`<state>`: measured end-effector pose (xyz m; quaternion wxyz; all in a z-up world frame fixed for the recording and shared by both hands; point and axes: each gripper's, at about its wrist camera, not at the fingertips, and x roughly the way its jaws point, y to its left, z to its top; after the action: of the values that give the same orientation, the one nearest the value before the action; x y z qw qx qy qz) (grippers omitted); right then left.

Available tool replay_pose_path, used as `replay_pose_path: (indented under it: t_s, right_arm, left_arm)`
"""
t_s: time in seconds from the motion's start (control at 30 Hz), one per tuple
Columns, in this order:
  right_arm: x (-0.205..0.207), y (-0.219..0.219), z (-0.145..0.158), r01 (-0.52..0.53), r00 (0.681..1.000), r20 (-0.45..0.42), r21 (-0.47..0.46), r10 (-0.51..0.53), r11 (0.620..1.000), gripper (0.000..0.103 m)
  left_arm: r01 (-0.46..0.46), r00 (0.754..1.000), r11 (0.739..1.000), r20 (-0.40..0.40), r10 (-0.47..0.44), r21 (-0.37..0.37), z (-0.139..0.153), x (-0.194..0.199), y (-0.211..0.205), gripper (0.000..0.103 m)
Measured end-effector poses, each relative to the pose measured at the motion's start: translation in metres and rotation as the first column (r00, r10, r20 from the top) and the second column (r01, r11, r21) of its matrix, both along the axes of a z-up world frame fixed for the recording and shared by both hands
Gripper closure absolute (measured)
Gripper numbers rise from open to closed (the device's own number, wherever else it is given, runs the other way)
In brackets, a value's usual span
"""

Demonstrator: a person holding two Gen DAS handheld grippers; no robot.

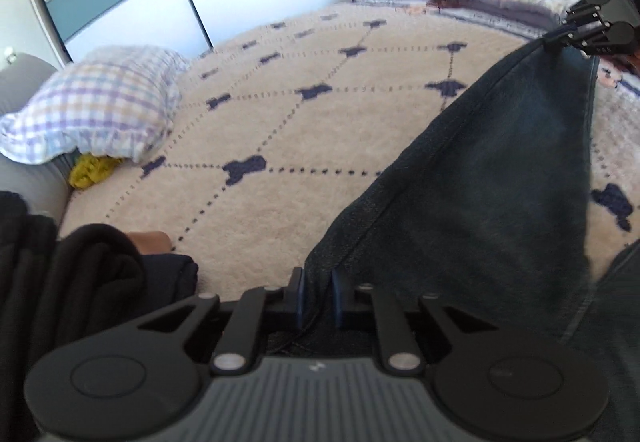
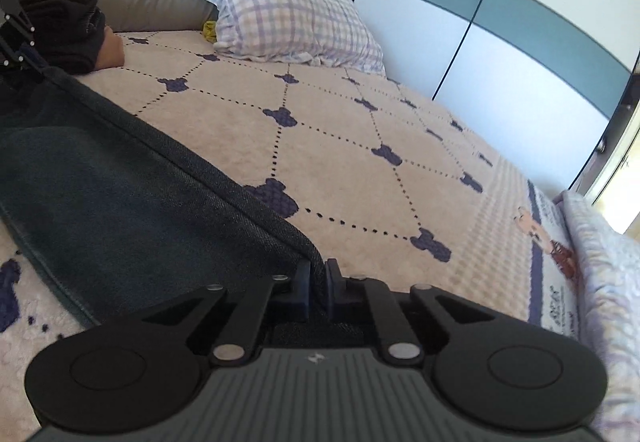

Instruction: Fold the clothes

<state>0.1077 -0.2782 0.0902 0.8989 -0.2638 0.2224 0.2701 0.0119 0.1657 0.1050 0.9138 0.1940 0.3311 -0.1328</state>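
- The dark blue jeans (image 1: 500, 177) look thick, with a stitched seam running along the top edge. They hang stretched tight between the two grippers, above the bed (image 1: 320, 113).
- The left gripper (image 1: 318, 292) at the bottom middle of its view is pinching one end of the jeans edge.
- The right gripper (image 2: 318, 284) at the bottom middle of its view is pinching the other end.
- There is some writing on the bed cover's edge at the lower right of the right view, but it is too blurry to read.
- The cream blanket (image 2: 340, 145) with small blue shapes lies bare in the middle.
- A checked pillow (image 2: 288, 25) sits at the top.
- A pile of black clothes (image 2: 64, 17) sits at the upper left.
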Motion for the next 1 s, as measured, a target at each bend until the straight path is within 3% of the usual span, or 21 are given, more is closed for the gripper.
replay_pose_path:
  t_s: [0.17, 0.3, 0.53, 0.57, 0.7, 0.77, 0.83, 0.87, 0.9, 1.0]
  right_arm:
    - [-0.082, -0.018, 0.031, -0.004, 0.997, 0.079, 0.008, 0.004, 1.000, 0.095]
    - [-0.155, -0.034, 0.044, 0.040, 0.998, 0.051, 0.031, -0.041, 0.999, 0.095]
    - [-0.275, -0.051, 0.018, 0.139, 0.990, -0.048, 0.079, -0.136, 0.987, 0.096]
    - [-0.286, -0.053, 0.011, 0.173, 0.984, -0.050, 0.076, -0.169, 0.982, 0.103]
    - [-0.306, -0.071, -0.014, 0.281, 0.955, -0.130, 0.118, -0.266, 0.952, 0.103]
    - [-0.312, -0.081, -0.020, 0.365, 0.927, -0.151, 0.162, -0.342, 0.917, 0.097]
    - [-0.314, -0.093, -0.021, 0.435, 0.896, -0.216, 0.252, -0.388, 0.865, 0.091]
    - [-0.312, -0.099, -0.022, 0.468, 0.880, -0.243, 0.290, -0.409, 0.835, 0.076]
    - [-0.311, -0.105, -0.024, 0.504, 0.860, -0.273, 0.328, -0.431, 0.799, 0.060]
    - [-0.306, -0.129, -0.035, 0.631, 0.775, -0.400, 0.448, -0.489, 0.634, 0.055]
  left_arm:
    - [-0.013, 0.992, 0.996, 0.120, 0.023, -0.087, 0.029, -0.076, 0.001, 0.089]
    - [-0.004, 0.985, 0.992, 0.171, 0.025, -0.123, 0.030, -0.143, -0.006, 0.088]
    - [-0.054, 0.981, 0.982, 0.173, 0.086, -0.182, -0.004, -0.223, -0.006, 0.086]
    - [-0.071, 0.981, 0.977, 0.161, 0.104, -0.199, -0.008, -0.227, -0.003, 0.086]
    - [-0.139, 0.976, 0.952, 0.124, 0.178, -0.273, -0.018, -0.245, 0.008, 0.077]
    - [-0.177, 0.967, 0.924, 0.114, 0.227, -0.340, -0.016, -0.257, 0.016, 0.070]
    - [-0.224, 0.957, 0.877, 0.074, 0.281, -0.425, -0.017, -0.263, 0.025, 0.058]
    - [-0.251, 0.952, 0.854, 0.046, 0.304, -0.456, -0.019, -0.262, 0.029, 0.058]
    - [-0.278, 0.945, 0.829, 0.016, 0.326, -0.486, -0.022, -0.261, 0.033, 0.058]
    - [-0.340, 0.925, 0.752, -0.058, 0.375, -0.565, -0.031, -0.254, 0.040, 0.055]
